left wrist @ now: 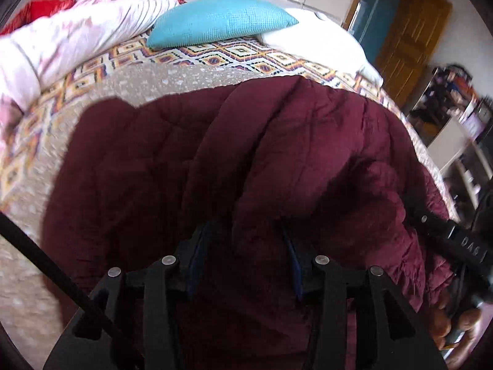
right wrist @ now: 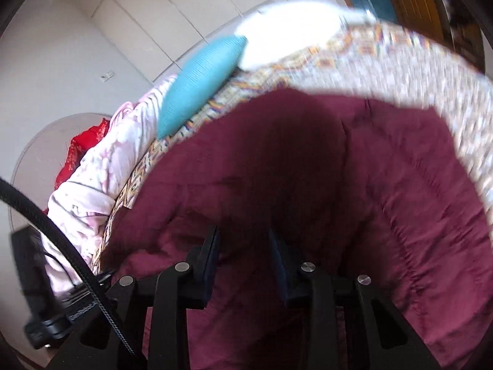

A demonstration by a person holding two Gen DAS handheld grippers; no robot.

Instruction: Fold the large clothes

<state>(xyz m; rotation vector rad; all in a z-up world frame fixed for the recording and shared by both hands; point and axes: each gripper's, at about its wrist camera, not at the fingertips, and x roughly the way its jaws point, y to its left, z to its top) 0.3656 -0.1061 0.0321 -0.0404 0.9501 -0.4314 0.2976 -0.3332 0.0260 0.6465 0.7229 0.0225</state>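
Observation:
A large maroon quilted garment lies spread on the bed, thick and puffy with folds. In the left wrist view my left gripper has its two fingers on either side of a thick fold of the garment, which fills the gap between them. In the right wrist view the garment fills the lower half, and my right gripper likewise has a fold of it bunched between its fingers. The right gripper's body shows at the right edge of the left wrist view.
The bed has a patterned cover and a beige speckled blanket. A teal pillow, a white pillow and a pink-white duvet lie at its head. A wooden door and cluttered shelves stand on the right.

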